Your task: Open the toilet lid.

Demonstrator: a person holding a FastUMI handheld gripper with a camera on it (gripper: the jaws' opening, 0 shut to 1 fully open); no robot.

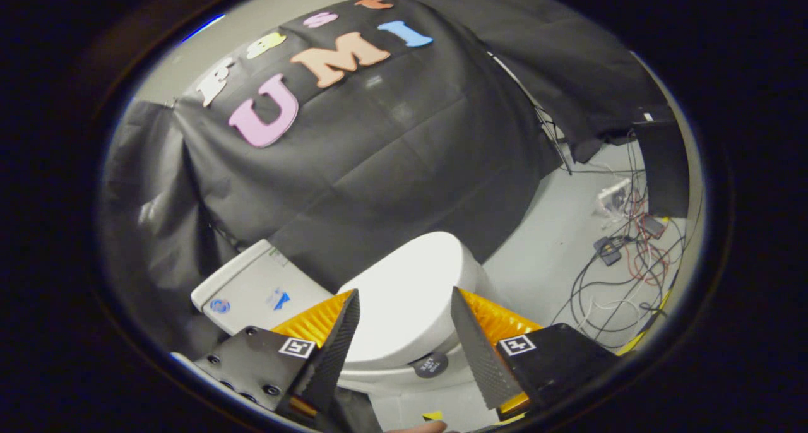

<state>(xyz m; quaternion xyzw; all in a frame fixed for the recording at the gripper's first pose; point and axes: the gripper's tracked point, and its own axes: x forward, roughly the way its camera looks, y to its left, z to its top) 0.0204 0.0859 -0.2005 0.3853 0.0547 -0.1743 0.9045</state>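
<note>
A white toilet stands just ahead of my fingers, its lid (410,294) lying flat and closed over the bowl. The white tank (252,288) sits behind it to the left, against the black cloth wall. A round dark sticker (431,364) marks the bowl's rim below the lid's front edge. My gripper (404,303) is open, its two fingers spread wide above the lid with nothing between them. The lid shows in the gap between the fingertips (346,319), apart from them.
Grey floor lies to the right of the toilet, with a tangle of cables (622,281), a power strip (613,197) and a small dark box (608,250). Black cloth (379,168) hangs behind the toilet and to its left.
</note>
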